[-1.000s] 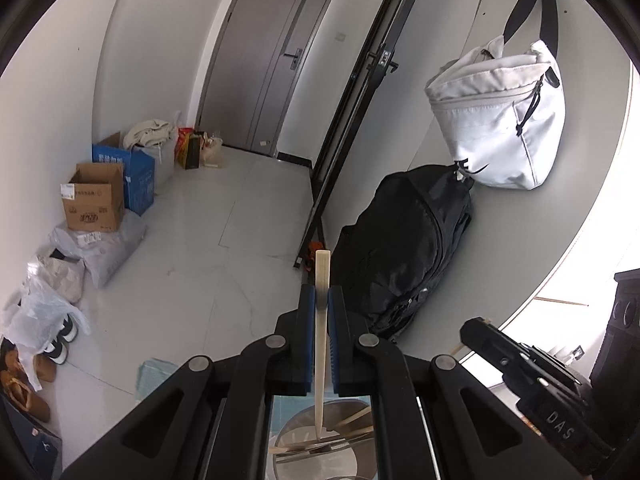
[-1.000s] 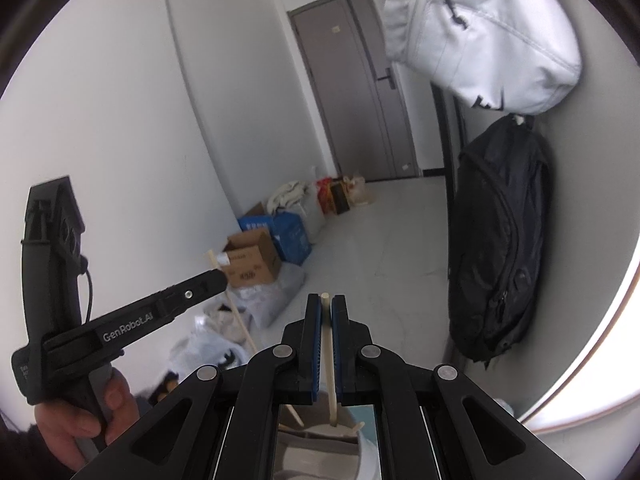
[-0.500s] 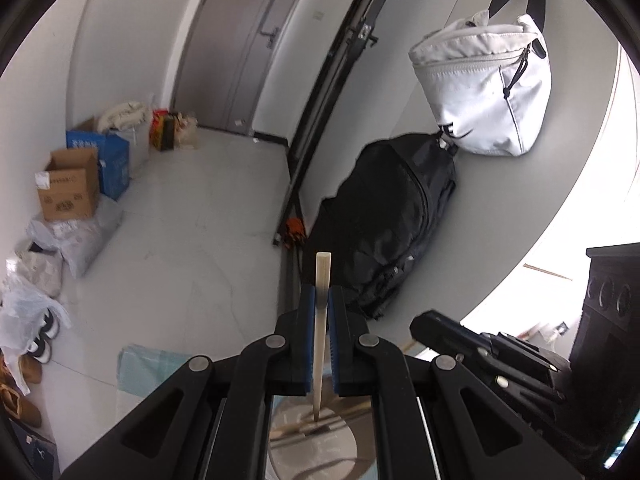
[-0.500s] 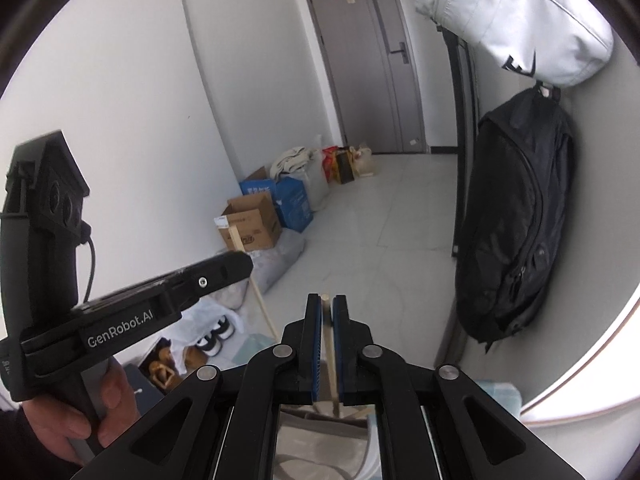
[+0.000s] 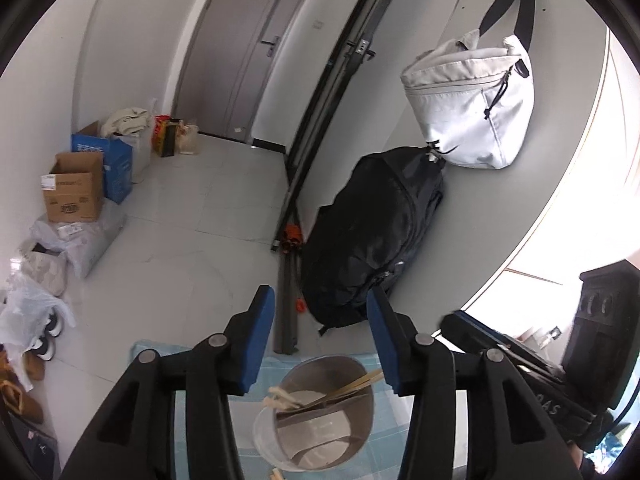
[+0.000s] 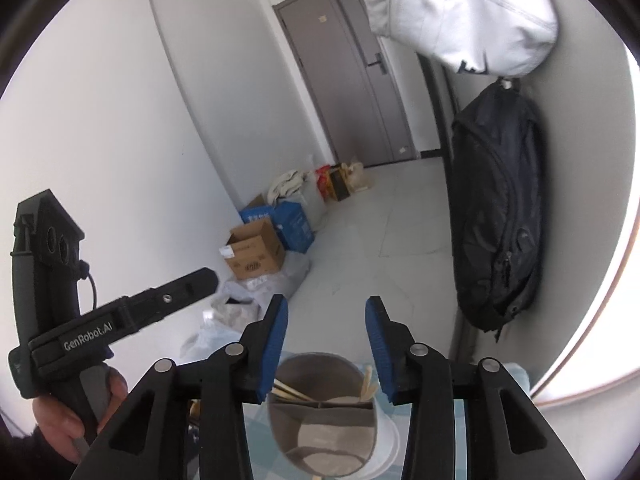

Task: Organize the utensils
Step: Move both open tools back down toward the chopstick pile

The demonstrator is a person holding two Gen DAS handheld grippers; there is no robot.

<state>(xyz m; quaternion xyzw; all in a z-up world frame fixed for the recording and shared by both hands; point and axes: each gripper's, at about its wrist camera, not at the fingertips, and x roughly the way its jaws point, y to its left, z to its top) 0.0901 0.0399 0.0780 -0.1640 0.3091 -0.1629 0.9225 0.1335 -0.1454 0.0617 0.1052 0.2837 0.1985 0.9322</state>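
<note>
Over the blue cloth [image 5: 168, 354], chopsticks [image 5: 356, 384] lie in the holder [image 5: 320, 412] below both just-opened grippers' jaws.

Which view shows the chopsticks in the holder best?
The left wrist view: the chopsticks lie almost fully visible across the holder, between the open left fingers. In the right wrist view, the right fingers hide part of them; only short ends show.
</note>
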